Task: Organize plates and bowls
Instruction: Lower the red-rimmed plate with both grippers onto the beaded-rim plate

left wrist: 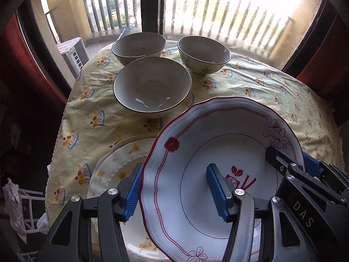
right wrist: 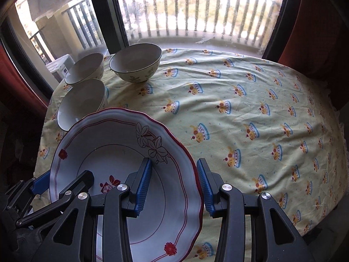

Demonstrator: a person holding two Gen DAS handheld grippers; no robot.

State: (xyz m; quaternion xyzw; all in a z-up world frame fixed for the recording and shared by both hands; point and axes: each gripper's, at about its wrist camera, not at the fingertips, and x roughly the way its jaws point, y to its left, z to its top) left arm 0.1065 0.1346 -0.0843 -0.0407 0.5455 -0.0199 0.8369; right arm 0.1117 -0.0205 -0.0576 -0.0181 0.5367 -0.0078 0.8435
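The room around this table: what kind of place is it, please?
Probably a dining corner in a flat, several floors up. A round table under a printed tablecloth carries bowls and a red-rimmed plate. Behind it, a glass door gives onto a railed balcony, with an apartment block beyond.

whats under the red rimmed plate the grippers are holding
Under the red-rimmed plate lies a cream plate with yellow flowers on the tablecloth. Only its left part shows; the rest, and anything beneath, is covered.
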